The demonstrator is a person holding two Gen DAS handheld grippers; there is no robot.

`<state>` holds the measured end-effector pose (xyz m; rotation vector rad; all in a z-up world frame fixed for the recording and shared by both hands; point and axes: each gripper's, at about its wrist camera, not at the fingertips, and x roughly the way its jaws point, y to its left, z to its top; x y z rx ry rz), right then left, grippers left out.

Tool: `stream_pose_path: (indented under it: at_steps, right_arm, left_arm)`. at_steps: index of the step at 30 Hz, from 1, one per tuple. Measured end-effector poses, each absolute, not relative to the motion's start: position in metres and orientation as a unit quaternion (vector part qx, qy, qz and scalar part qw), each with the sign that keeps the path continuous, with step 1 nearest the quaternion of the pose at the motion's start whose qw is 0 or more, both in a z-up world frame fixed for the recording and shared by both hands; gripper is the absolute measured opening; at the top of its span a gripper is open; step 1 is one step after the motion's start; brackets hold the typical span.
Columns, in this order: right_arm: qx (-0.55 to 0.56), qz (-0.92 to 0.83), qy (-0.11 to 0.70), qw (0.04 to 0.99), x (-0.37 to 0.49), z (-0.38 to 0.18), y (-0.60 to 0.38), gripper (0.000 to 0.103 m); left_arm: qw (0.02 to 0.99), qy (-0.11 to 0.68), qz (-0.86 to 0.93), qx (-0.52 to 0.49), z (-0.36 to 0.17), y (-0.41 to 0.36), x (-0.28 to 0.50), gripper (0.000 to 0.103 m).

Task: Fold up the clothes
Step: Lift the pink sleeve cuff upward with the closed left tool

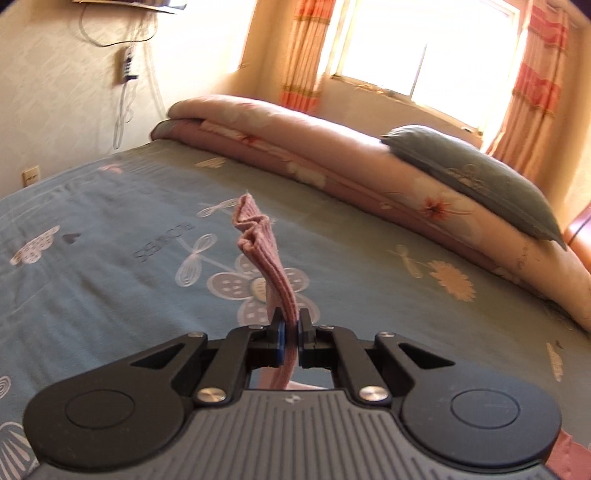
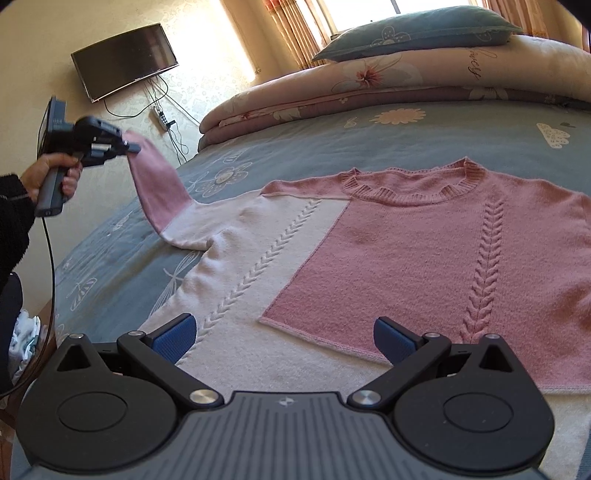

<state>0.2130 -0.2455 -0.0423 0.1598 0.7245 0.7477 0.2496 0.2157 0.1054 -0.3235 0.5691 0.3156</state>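
Note:
A pink and white knit sweater lies flat, front up, on the blue bed sheet. My left gripper is shut on the pink sleeve cuff, which sticks up past the jaws. In the right wrist view the left gripper holds that sleeve lifted off the bed at the left. My right gripper is open and empty, hovering over the sweater's lower hem, with blue pads spread wide.
A folded floral quilt with a blue-grey pillow on it lies across the far end of the bed. A wall TV and cables hang on the left wall. Curtained window behind. The bed's edge runs along the left.

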Motion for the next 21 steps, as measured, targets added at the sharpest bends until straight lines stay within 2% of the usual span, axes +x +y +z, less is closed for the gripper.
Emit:
stream_pose_path:
  at_steps: [8, 21]
  right_arm:
    - [0.073, 0.358, 0.332, 0.87, 0.206, -0.032, -0.251, 0.103]
    - [-0.07, 0.361, 0.328, 0.87, 0.184, -0.035, -0.223, 0.103]
  left_arm:
    - [0.946, 0.273, 0.109, -0.137, 0.133, 0.156, 0.26, 0.004]
    - [0.956, 0.266, 0.032, -0.12, 0.154, 0.063, 0.273, 0.004]
